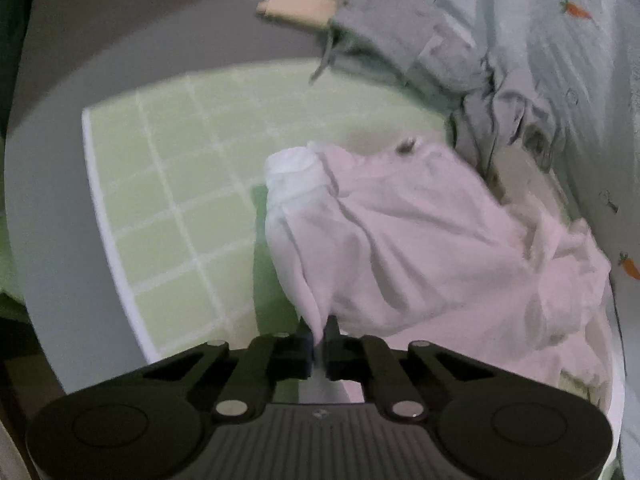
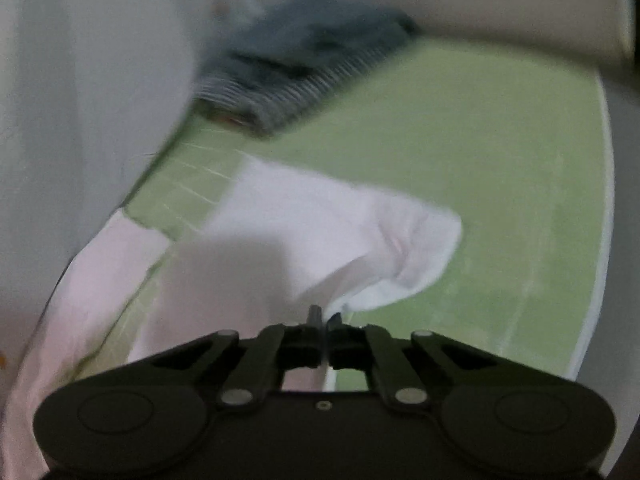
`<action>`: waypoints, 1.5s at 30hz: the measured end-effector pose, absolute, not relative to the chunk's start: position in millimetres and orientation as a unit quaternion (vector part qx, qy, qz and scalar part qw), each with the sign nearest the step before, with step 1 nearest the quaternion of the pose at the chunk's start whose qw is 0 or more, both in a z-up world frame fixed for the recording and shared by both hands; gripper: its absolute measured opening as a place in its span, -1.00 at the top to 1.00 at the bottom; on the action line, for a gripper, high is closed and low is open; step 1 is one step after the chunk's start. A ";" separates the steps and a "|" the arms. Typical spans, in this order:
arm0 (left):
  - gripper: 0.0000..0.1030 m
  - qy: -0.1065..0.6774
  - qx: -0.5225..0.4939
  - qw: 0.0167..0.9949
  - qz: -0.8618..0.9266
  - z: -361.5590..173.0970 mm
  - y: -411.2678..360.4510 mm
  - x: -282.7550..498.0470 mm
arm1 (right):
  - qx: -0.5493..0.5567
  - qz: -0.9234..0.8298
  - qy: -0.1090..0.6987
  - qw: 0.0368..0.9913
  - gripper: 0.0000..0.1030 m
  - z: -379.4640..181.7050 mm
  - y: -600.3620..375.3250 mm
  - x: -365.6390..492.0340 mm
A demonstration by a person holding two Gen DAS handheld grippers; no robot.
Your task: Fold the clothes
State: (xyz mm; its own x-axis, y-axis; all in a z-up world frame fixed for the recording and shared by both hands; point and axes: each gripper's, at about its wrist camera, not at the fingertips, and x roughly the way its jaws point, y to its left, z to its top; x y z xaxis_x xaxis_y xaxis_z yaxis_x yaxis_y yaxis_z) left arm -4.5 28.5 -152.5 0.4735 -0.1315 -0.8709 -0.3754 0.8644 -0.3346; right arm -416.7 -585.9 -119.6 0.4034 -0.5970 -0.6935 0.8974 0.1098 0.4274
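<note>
Gripping white garment (image 1: 400, 240), both claws

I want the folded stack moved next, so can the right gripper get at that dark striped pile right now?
Probably not yet: the right gripper is shut on the white garment. The striped pile lies beyond it across bare green mat.

We see the left claw (image 1: 319, 338) pinching a fold of a pale pink-white garment (image 1: 420, 248), its jaws closed on the cloth. The garment lies bunched on a green gridded mat (image 1: 176, 184). Beyond the garment sits a crumpled grey garment (image 1: 460, 68), beside a light fabric printed with carrots (image 1: 576, 40).
</note>
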 end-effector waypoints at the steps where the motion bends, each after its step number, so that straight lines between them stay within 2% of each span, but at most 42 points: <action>1: 0.90 0.494 -0.255 0.828 0.074 -143.3 31.1 -2.7 | 0.400 -0.512 0.181 0.739 0.95 -108.8 -584.0 -413.9; 5: 0.88 0.436 -0.223 0.870 0.058 -103.9 39.9 -9.2 | 0.305 -0.496 0.173 0.795 0.95 -58.7 -554.1 -409.6; 7: 0.88 0.430 -0.202 0.877 0.073 -101.2 45.8 -14.8 | 0.303 -0.498 0.202 0.787 0.95 -67.4 -547.7 -414.3; 11: 0.88 0.475 -0.241 0.836 0.131 -132.2 63.7 -19.7 | 0.298 -0.501 0.261 0.769 0.95 -84.9 -534.8 -423.8; 16: 0.88 0.454 -0.185 0.864 0.113 -113.6 51.8 -30.5 | 0.290 -0.502 0.334 0.743 0.95 -106.7 -518.7 -435.6; 21: 0.61 0.483 -0.169 0.844 0.157 -122.6 48.2 -23.4 | 0.286 -0.500 0.403 0.711 0.90 -129.4 -504.5 -447.4; 22: 0.55 0.480 -0.159 0.849 0.154 -119.2 44.0 -24.3 | 0.305 -0.500 0.407 0.701 0.86 -134.2 -507.8 -449.4; 23: 0.35 0.471 -0.147 0.858 0.141 -114.0 39.1 -26.5 | 0.315 -0.497 0.396 0.705 0.80 -130.4 -509.5 -450.5; 24: 0.01 0.461 -0.136 0.867 0.129 -108.2 34.1 -28.9 | 0.310 -0.498 0.381 0.714 0.67 -122.1 -509.6 -449.8; 25: -0.20 0.450 -0.125 0.876 0.120 -101.5 28.8 -31.9 | 0.301 -0.502 0.368 0.723 0.32 -114.1 -509.2 -448.6; 26: -0.55 0.438 -0.115 0.884 0.115 -94.9 23.3 -35.0 | 0.281 -0.511 0.357 0.729 -0.08 -106.7 -507.8 -446.0; 27: -0.65 0.423 -0.104 0.893 0.111 -88.5 17.0 -38.1 | 0.259 -0.519 0.345 0.738 -0.24 -99.0 -508.4 -443.1; 28: -0.65 0.411 -0.095 0.900 0.106 -83.0 10.5 -40.6 | 0.239 -0.525 0.334 0.745 -0.38 -92.3 -509.5 -440.4; 31: -0.75 0.389 -0.084 0.914 0.078 -71.5 -11.1 -45.4 | 0.231 -0.510 0.317 0.766 -0.55 -91.9 -535.0 -432.9; 33: -0.80 0.381 -0.088 0.919 0.060 -68.1 -25.4 -47.0 | 0.244 -0.491 0.310 0.776 -0.59 -99.2 -555.5 -428.6; 35: -0.80 0.375 -0.094 0.921 0.043 -64.7 -40.3 -48.4 | 0.257 -0.473 0.304 0.786 -0.77 -106.5 -576.0 -424.3; 45: -0.80 0.367 -0.076 0.927 -0.017 -54.1 -108.0 -58.1 | 0.348 -0.406 0.281 0.797 -0.80 -157.0 -675.1 -398.4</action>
State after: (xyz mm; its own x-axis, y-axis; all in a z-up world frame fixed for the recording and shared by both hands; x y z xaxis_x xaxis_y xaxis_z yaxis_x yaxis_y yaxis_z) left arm -58.1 -108.0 -54.1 0.7297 -0.0877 -0.6781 -0.0233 0.9880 -0.1530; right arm -398.4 -675.1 -157.0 0.5122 -0.4507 -0.7311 0.8427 0.4282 0.3264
